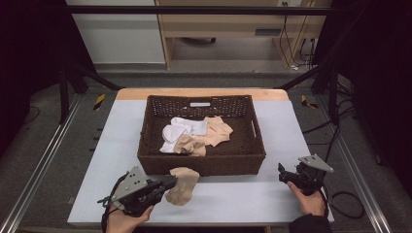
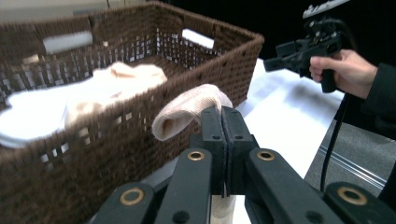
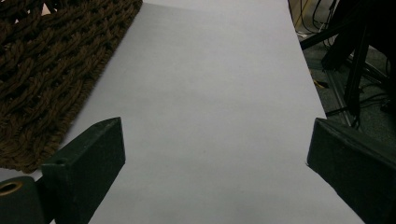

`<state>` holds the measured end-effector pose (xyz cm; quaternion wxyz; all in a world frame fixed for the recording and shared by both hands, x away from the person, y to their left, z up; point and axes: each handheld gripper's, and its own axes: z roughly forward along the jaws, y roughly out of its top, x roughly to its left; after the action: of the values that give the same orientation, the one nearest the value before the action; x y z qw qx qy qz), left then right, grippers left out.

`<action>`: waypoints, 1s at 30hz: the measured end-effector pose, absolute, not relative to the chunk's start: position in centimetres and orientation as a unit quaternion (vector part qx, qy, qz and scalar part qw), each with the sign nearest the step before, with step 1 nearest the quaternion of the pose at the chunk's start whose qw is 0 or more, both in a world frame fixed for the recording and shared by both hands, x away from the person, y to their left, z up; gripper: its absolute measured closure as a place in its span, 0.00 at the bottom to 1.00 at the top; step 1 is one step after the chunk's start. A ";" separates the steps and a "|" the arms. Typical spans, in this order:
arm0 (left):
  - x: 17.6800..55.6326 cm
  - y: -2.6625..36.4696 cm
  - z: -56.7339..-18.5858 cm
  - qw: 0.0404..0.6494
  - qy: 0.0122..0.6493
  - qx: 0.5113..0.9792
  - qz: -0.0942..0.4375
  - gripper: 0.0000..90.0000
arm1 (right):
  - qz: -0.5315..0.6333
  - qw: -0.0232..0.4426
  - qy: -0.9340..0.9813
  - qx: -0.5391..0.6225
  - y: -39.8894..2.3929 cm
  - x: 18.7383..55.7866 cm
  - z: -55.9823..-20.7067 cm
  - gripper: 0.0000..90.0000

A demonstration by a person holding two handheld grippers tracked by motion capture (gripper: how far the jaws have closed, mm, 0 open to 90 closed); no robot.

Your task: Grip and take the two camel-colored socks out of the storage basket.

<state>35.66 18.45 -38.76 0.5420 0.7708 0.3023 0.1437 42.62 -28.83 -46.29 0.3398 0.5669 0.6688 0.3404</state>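
Bare white tabletop [image 1: 233, 201] along the near edge, between left gripper [image 1: 171, 182] and right gripper [image 1: 282, 173]: room to pass. Blocked straight ahead by the brown wicker basket [image 1: 201, 164], its near wall just beyond the beige sock [image 1: 182, 187] clamped in the left gripper. Open strips of tabletop on both sides of the basket. Wide free surface before the spread right jaws.

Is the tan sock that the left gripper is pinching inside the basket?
No, the tan sock hangs from the left gripper over the table, just outside the front wall of the basket.
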 end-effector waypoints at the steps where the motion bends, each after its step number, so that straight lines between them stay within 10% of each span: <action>1: 35.7 18.5 -39.1 0.535 0.305 0.775 0.142 0.99 | 0.341 0.339 0.669 0.567 -28.8 42.6 -46.3 0.05; 17: 37.9 18.0 -44.5 0.461 0.343 0.813 0.094 0.96 | 0.335 0.336 0.676 0.564 -28.6 42.8 -46.5 0.05; 30: 37.6 18.9 -42.7 0.479 0.346 0.795 0.138 0.65 | 0.335 0.337 0.675 0.565 -28.7 42.8 -46.5 0.05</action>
<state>37.58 18.90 -42.74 0.4792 0.7947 0.3458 0.1385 42.77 -28.70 -46.52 0.3368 0.5649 0.6749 0.3346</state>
